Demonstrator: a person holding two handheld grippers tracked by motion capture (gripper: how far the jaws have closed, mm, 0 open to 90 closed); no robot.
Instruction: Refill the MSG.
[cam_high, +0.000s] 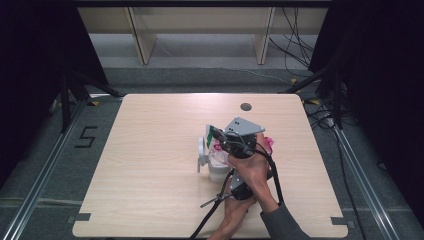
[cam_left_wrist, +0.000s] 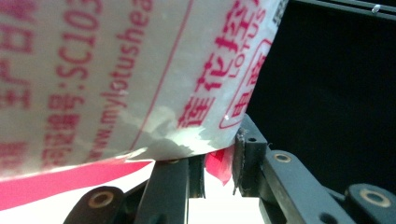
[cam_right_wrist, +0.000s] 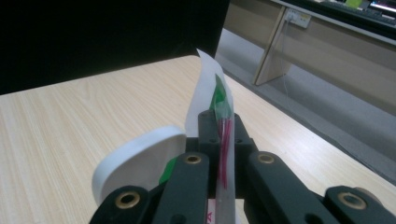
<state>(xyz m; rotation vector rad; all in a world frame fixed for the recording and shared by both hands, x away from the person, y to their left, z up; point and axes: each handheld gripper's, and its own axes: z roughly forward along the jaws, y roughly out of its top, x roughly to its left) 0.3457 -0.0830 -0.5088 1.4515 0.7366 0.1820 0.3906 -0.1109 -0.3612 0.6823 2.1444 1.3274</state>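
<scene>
Nearest the person, the left hand-held gripper (cam_high: 239, 189) sat low over the worktop (cam_high: 150, 165). In the left gripper view its jaws were clenched on the red-edged lower border of a plastic packet (cam_left_wrist: 140, 79), white with red print. The right hand-held gripper (cam_high: 235, 142) was just beyond it, above the packet and a white jug (cam_high: 210, 160). In the right gripper view its jaws were shut tight on the packet's thin top edge (cam_right_wrist: 223, 126), which stood up between them with green and pink showing. The curved white rim of the jug (cam_right_wrist: 140, 161) lay just beside those jaws.

The packet hung above the middle of the worktop, stretched between the two grippers and right over the jug. A bit of pink wrapper (cam_high: 269, 144) lay beside the right gripper.

The step in hand looked like opening the packet over the jug, with both ends already gripped. The next move would probably call for pulling the two grips apart or across each other, firmly enough to tear the seal. The opening should stay above the jug so nothing spills on the wood.

Farther off stood the legs of a pale bench (cam_high: 145, 45) on the grey floor.
</scene>
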